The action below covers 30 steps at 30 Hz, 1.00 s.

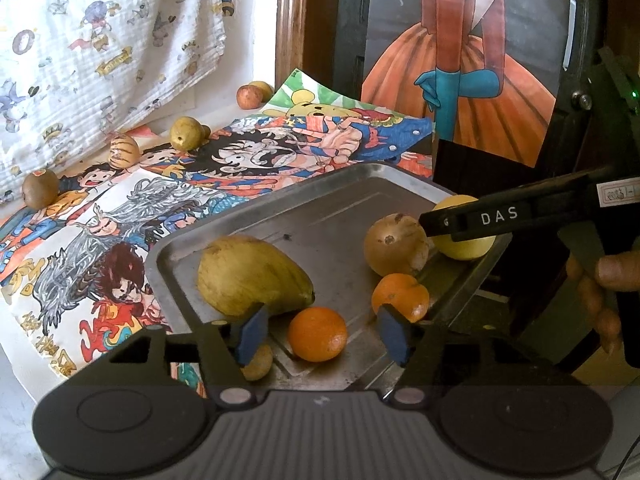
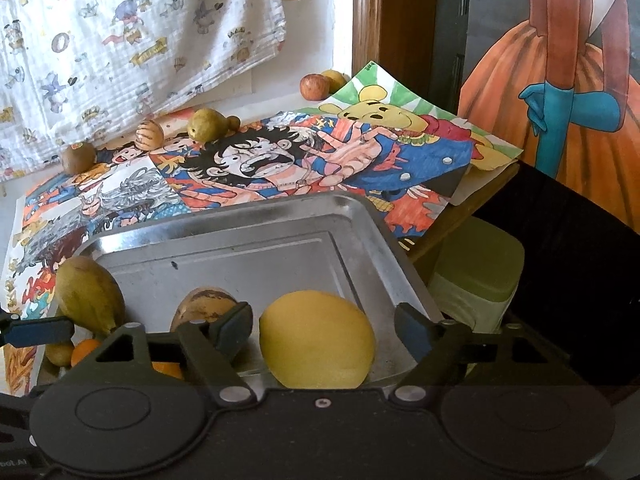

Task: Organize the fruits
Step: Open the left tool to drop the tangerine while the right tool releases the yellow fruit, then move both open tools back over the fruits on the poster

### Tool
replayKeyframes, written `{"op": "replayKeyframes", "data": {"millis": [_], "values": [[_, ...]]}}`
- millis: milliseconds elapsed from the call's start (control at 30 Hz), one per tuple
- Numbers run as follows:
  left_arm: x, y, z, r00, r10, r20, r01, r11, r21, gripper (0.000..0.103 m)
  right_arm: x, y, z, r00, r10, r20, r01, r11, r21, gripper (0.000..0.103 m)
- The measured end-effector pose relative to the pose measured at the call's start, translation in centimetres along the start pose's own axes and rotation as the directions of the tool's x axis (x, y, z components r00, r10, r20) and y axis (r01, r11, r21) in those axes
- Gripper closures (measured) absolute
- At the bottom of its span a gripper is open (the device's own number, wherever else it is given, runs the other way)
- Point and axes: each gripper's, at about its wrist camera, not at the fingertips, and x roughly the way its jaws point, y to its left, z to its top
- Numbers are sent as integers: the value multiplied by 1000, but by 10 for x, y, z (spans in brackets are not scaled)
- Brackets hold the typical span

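Right gripper (image 2: 322,330) is basically on top of the yellow fruit (image 2: 318,338) here, jaws spread wide with the fruit sitting straight ahead between the two pads, not pinched yet as far as I can see, there's a gap on both sides. It sits in the near right corner of the tray (image 2: 280,204), and its long axis runs roughly across the jaws, left to right, so the pads would close on its ends, not its belly. Left gripper (image 1: 322,330) is open too and empty, hovering at the near edge of the tray with one orange (image 1: 317,334) dead centre in front of it and a second orange (image 1: 400,296) just beside its right pad. Mango (image 1: 252,276) lies to the left, long axis slanting near-right. Brown fruit (image 1: 394,244) sits between the oranges and the yellow one. Loose fruit is still lined up along the far edge of the posters (image 1: 240,160), like the kiwi (image 1: 40,188), well apart from the tray. My guess: right hand is nearer the yellow one, so that's its call.
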Motion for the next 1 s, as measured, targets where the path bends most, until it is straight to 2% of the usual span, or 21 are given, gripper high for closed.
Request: {"op": "replayKeyframes", "data": {"millis": [100, 167, 300, 367, 567, 833, 1000], "values": [[-4, 0, 0, 1000, 12, 11, -12, 1000, -5, 23, -6, 2, 1, 1000, 6, 12, -6, 1000, 6, 17], [-6, 2, 0, 1000, 12, 16, -12, 1000, -13, 22, -11, 3, 3, 1000, 11, 21, -11, 1000, 12, 9], [-11, 6, 1, 999, 11, 30, -10, 1000, -28, 15, -22, 4, 6, 999, 33, 42, -35, 999, 40, 1], [-13, 7, 2, 999, 9, 34, -8, 999, -32, 14, -25, 4, 9, 998, 48, 42, -51, 997, 54, 1], [-22, 14, 3, 998, 3, 64, 1, 998, -62, 2, -39, 12, 17, 994, 91, 58, -95, 993, 70, 1], [-38, 31, 7, 994, 31, 105, -20, 994, -110, 1, -65, 30, 33, 984, 135, 113, -142, 988, 54, 1], [-53, 48, 11, 987, 74, 144, -53, 988, -143, 1, -81, 42, 44, 976, 159, 147, -166, 986, 35, 1]]}}
